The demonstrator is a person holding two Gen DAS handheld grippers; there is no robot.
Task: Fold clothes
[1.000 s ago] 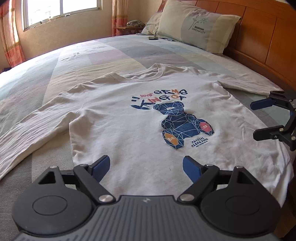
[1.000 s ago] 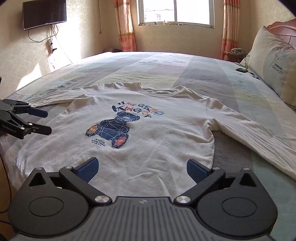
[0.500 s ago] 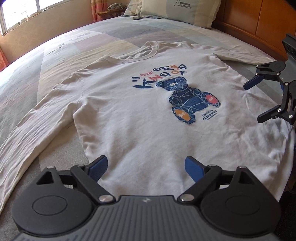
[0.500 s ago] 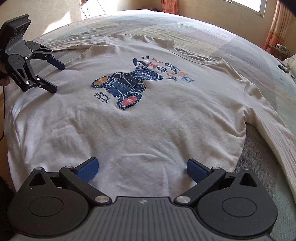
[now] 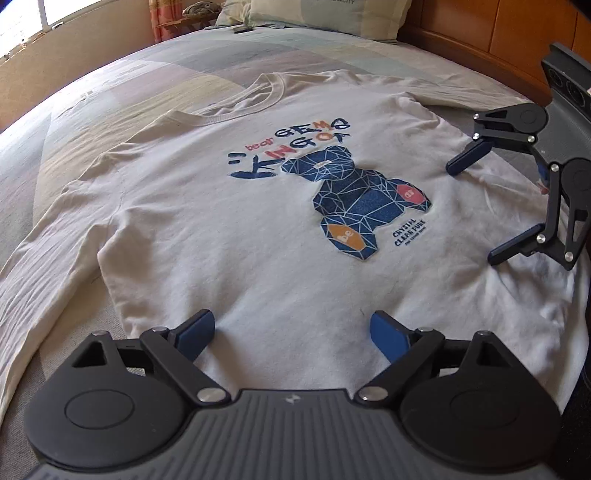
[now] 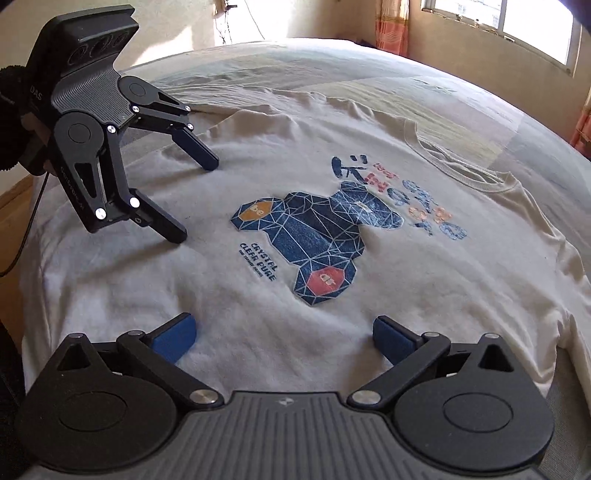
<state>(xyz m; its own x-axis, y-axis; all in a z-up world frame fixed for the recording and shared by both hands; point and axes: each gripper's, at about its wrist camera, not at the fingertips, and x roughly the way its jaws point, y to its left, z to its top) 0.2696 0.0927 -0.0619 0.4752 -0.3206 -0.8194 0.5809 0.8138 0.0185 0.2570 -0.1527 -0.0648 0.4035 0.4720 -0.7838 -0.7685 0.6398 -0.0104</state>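
A white long-sleeved shirt (image 5: 207, 229) with a blue bear print (image 5: 354, 199) lies flat, front up, on the bed. My left gripper (image 5: 291, 332) hangs open low over the shirt's lower body, one side of the print. In the right wrist view the left gripper (image 6: 194, 201) has its tips down at the fabric, nothing pinched. My right gripper (image 6: 282, 338) stands open over the other side of the shirt (image 6: 424, 302). The left wrist view has the right gripper (image 5: 476, 212) at the right, tips resting on or just above the cloth.
The patchwork bed cover (image 5: 92, 110) runs round the shirt. Pillows (image 5: 332, 14) and a wooden headboard (image 5: 480, 33) are at the head end. A window (image 6: 517, 22) with curtains is on the far wall. A dark fuzzy sleeve (image 6: 11, 110) shows behind the left gripper.
Both grippers have tipped downward and come lower and closer over the shirt. Each looms larger in the other's view. Their jaws have stayed wide apart.
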